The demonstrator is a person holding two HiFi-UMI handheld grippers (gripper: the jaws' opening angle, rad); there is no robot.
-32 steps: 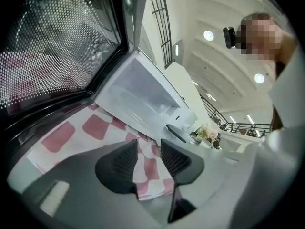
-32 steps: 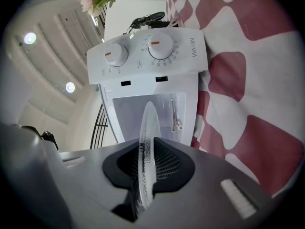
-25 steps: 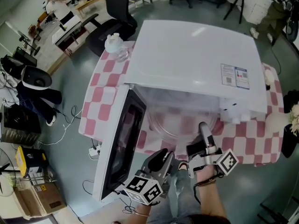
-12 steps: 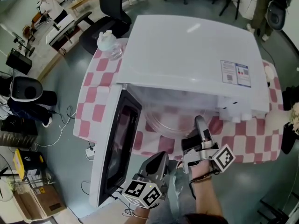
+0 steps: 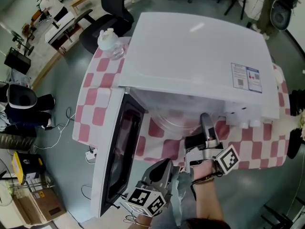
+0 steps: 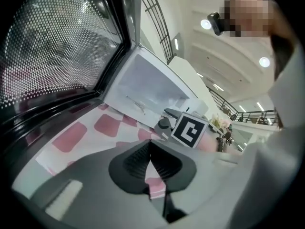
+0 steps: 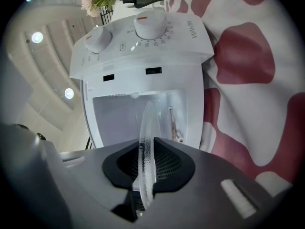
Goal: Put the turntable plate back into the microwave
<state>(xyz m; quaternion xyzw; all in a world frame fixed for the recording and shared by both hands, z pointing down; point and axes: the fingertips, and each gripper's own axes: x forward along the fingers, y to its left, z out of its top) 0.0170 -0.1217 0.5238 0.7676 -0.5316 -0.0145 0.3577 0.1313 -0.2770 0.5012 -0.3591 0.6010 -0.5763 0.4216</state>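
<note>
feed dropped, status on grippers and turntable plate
Right gripper shut on glass turntable plate rim. Left gripper shut, empty. Plate at microwave mouth, door swung wide open.

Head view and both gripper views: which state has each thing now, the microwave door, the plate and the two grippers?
White microwave's dark-windowed door, swung wide open.
Clear round glass turntable plate, clamped by its rim, at the cavity mouth.
Right gripper, jaws shut on the plate.
Left gripper, jaws shut, empty.
</note>
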